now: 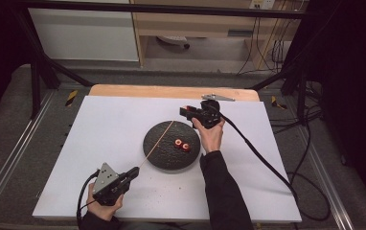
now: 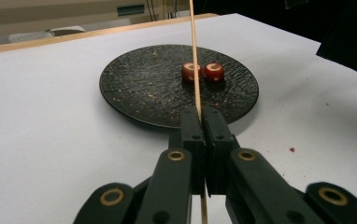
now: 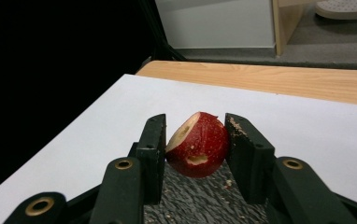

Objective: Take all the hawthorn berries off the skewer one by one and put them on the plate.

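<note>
A thin wooden skewer (image 1: 157,143) runs from my left gripper (image 1: 134,172) up and across the black round plate (image 1: 159,153). In the left gripper view the jaws (image 2: 200,114) are shut on the skewer (image 2: 194,56), which points over the plate (image 2: 139,88) towards two red fruit pieces (image 2: 190,71) (image 2: 214,71). My right gripper (image 1: 186,112) hovers at the plate's far edge. Its jaws (image 3: 196,123) are shut on a third red fruit piece (image 3: 199,144) with pale cut flesh, held above the plate (image 3: 195,200).
The plate sits mid-table on a white sheet (image 1: 99,129) over a wooden tabletop (image 1: 171,91). Crumbs dot the sheet near the plate. A black cable (image 1: 262,158) trails from the right gripper off to the right. Dark frame legs stand beyond the table's corners.
</note>
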Demonstrator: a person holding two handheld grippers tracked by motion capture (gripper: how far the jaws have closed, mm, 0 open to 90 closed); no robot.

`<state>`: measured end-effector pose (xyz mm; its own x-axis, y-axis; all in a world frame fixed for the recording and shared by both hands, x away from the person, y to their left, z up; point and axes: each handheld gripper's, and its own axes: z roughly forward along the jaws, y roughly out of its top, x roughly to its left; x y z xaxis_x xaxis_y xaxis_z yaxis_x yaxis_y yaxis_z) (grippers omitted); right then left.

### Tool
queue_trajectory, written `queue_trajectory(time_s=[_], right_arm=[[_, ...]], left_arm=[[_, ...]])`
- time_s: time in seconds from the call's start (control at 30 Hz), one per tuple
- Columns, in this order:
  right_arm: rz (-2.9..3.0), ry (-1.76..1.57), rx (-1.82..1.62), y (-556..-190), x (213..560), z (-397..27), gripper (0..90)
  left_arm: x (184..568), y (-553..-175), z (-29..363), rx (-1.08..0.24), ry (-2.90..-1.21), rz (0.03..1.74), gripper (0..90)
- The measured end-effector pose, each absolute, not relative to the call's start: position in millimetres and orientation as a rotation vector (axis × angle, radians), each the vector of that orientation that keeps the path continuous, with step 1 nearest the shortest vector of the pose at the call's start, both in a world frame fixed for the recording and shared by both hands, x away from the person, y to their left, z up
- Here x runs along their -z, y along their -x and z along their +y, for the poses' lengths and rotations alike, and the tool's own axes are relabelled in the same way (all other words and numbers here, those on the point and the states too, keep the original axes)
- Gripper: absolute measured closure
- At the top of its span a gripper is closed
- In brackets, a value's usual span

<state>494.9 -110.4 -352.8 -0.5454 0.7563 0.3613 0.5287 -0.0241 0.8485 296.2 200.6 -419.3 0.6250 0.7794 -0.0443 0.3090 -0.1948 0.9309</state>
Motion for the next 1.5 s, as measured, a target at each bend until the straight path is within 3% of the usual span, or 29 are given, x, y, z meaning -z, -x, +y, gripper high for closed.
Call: queue_trajectory(time_s=[0.93, 1.13, 1.5], right_arm=[[2.212, -1.451, -1.419, -497.0, 443.0, -92.8, 60.7], [2.226, -1.444, -1.378, -497.1, 448.7, -92.3, 59.8], [2.209, -1.37, -1.411, -484.9, 430.0, -100.7, 46.1]], left_arm=[[419.6, -297.2, 201.0, -0.548, -1.781, 0.886, 88.4], [420.1, -297.3, 200.5, -0.541, -1.78, 0.891, 88.4], [420.6, -298.5, 201.0, -0.538, -1.781, 0.898, 88.4]])
